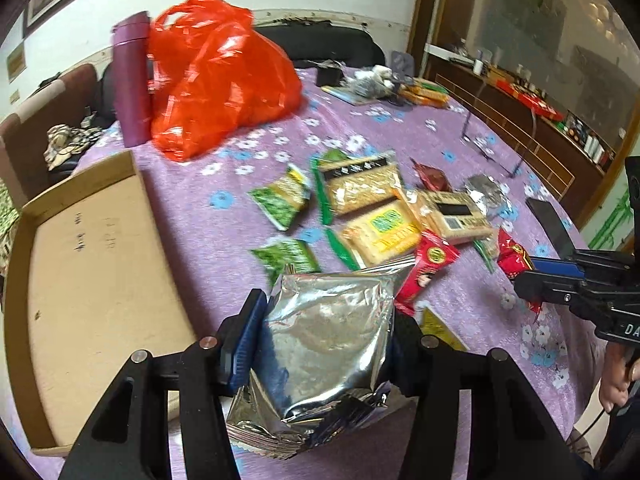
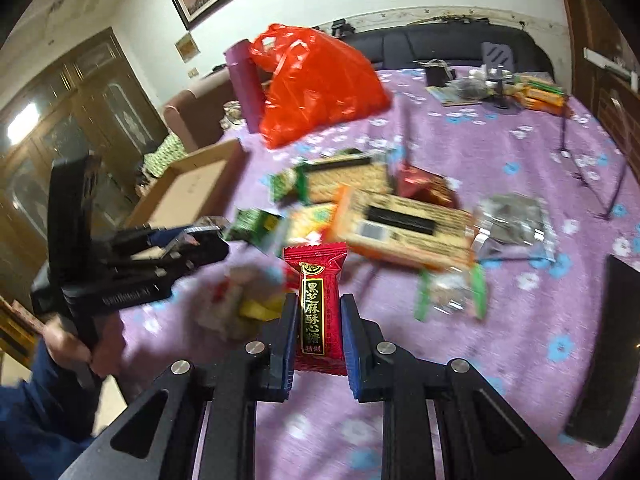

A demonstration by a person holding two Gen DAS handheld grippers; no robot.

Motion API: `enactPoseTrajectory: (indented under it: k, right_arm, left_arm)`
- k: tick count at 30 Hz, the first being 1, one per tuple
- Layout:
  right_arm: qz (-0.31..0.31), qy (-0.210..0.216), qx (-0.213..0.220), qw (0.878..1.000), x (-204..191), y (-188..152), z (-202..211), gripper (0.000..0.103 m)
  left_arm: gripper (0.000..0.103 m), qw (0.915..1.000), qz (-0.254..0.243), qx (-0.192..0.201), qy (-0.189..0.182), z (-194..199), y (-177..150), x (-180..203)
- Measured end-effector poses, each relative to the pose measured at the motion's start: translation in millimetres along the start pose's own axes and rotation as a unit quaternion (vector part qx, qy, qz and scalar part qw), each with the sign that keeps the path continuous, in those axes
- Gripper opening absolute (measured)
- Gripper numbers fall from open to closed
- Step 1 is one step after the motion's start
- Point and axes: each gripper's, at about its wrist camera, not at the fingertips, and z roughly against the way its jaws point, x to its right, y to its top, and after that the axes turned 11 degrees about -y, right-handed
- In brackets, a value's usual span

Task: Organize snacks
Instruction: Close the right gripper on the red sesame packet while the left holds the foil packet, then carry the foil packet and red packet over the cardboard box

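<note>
1. The left gripper (image 1: 326, 344) is angling downward over the purple flowered tablecloth (image 1: 248, 184), its blue pads clamping a crumpled silver foil packet (image 1: 324, 336) from both sides; the packet is hanging clear of the cloth, its lower seam drooping between the black linkages.
2. The right gripper (image 2: 318, 332) is also tilting downward, its jaws pressing shut on a red candy packet (image 2: 320, 304) with gold lettering, standing upright between the pads.
3. A hand (image 2: 76, 348) in a dark blue sleeve is gripping the left tool's handle at the left edge of the right wrist view; the other hand (image 1: 618, 380) is showing only partly at the right edge of the left wrist view.
4. The remaining snacks (image 1: 384, 208), green, yellow, tan and red packets, are lying in a loose pile in the middle of the table, beyond both grippers.
5. A shallow cardboard box (image 1: 96, 264) is sitting open on the table's left side, beside the left gripper, with faint handwriting on its floor that cannot be read.
6. An orange plastic bag (image 1: 216, 76) is standing further back, touching a purple bottle (image 1: 132, 80).
7. Motion blur is smearing most of the pile, especially in the right wrist view, so many labels are hard to make out; a dark flat object (image 2: 604, 344) at the right is cut off by the lens edge.
</note>
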Motion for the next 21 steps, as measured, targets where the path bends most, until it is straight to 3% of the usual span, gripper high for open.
enactPoseTrajectory:
  k: [9,21]
  right_arm:
    - [0.025,0.041,-0.006,0.999,-67,27,-28,0.023]
    - [0.056,0.073,-0.027,0.995,-151,54,-72,0.023]
  left_arm:
    - [0.053,0.9976,0.036,0.036,0.047,32,-7,-46]
    - [0.053,0.9849,0.089,0.060,0.135,62,-29,-115]
